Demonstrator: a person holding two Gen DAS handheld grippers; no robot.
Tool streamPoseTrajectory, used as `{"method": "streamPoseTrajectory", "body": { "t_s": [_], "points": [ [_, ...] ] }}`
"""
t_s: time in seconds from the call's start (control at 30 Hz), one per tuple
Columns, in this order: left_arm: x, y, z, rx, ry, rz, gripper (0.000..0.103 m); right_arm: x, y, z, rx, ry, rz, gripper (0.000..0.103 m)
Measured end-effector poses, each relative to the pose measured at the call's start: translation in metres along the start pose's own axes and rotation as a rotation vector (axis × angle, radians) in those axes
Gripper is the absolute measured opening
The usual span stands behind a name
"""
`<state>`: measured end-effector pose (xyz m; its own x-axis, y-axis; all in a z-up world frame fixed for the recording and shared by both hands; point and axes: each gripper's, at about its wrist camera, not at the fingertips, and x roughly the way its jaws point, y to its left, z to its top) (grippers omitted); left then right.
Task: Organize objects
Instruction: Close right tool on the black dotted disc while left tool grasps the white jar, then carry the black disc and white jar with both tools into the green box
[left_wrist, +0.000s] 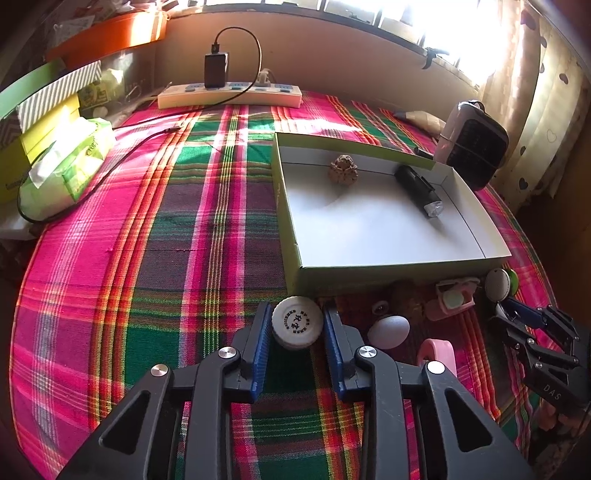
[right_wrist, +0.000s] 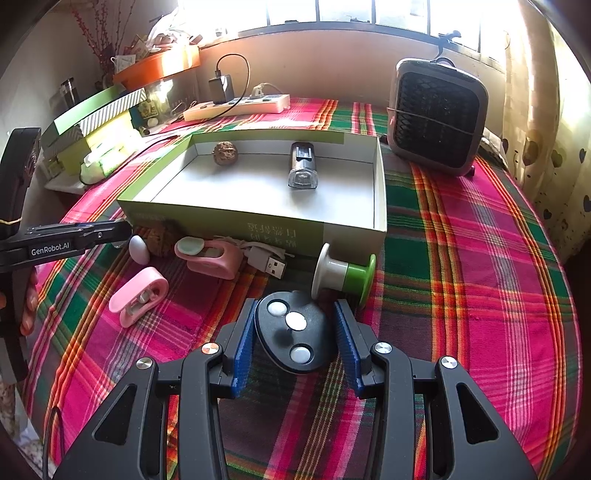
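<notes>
White cap (left_wrist: 297, 323) sits between left gripper (left_wrist: 295, 325) fingers.

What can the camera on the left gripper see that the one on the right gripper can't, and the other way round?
Only the left wrist view shows the white bottle cap between the left gripper fingers. Only the right wrist view shows the black three-button remote between the right gripper fingers, plus the USB plug. Both show the green box holding the walnut and flashlight, the power strip and the small fan.
</notes>
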<state>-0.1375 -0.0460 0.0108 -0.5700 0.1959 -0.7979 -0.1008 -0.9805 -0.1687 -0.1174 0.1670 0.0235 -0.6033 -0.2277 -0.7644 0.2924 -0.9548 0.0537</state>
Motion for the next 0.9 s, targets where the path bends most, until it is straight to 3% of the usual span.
{"method": "streamPoseTrajectory", "body": {
  "t_s": [0.9],
  "points": [
    [-0.032, -0.015, 0.007, 0.045, -0.064, -0.034, 0.026, -0.023, 0.002, 0.011, -0.007, -0.060, 0.045, 0.042]
  ]
}}
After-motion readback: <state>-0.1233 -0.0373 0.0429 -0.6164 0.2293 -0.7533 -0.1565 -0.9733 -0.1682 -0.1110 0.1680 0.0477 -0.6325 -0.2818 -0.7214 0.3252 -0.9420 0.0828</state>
